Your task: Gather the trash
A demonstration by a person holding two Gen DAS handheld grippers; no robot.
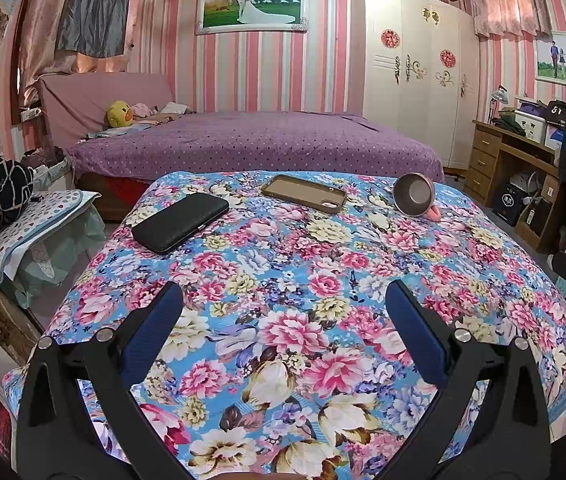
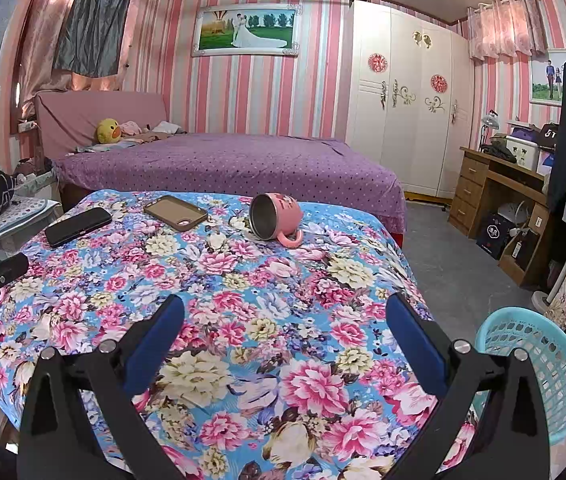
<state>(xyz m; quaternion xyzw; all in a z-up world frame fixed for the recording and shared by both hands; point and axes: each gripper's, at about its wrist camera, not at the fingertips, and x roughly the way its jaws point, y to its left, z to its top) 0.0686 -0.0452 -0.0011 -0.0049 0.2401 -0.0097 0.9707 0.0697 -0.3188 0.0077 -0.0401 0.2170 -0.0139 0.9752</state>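
A table under a floral cloth (image 1: 283, 320) holds a black case (image 1: 181, 222), a brown phone case (image 1: 305, 193) and a pink mug (image 1: 415, 194) lying on its side. The same things show in the right wrist view: the black case (image 2: 78, 226), the brown phone case (image 2: 175, 212) and the pink mug (image 2: 277, 218). My left gripper (image 1: 283, 300) is open and empty above the near part of the cloth. My right gripper (image 2: 285, 314) is open and empty too. A light blue plastic basket (image 2: 539, 364) stands on the floor to the right of the table.
A purple bed (image 1: 259, 144) stands behind the table. A white wardrobe (image 1: 415, 64) and a wooden desk (image 2: 495, 192) are at the right. A low stool with cushions (image 1: 39, 216) is at the left. Grey floor (image 2: 447, 264) lies right of the table.
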